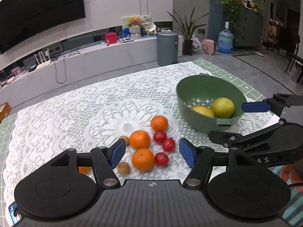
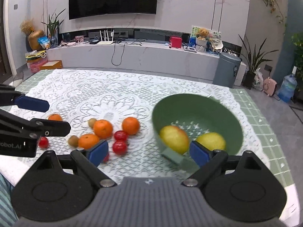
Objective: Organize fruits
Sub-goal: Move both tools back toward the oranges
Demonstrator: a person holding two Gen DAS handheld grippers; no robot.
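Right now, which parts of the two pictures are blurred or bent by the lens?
Left wrist view: the oranges and cherry tomatoes are softly smeared, and the TV edge curves from fisheye distortion. Right wrist view: the green bowl rim and its handle are motion-blurred, while the far TV stays fairly sharp.

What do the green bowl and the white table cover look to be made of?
Bowl: probably plastic, matte green, with thin even walls, a moulded tab handle and drain holes punched in the base, like a colander. Cover: seems to be white lace fabric or a lace-look sheet, with an openwork flower pattern; a green grid cloth shows at its edges.
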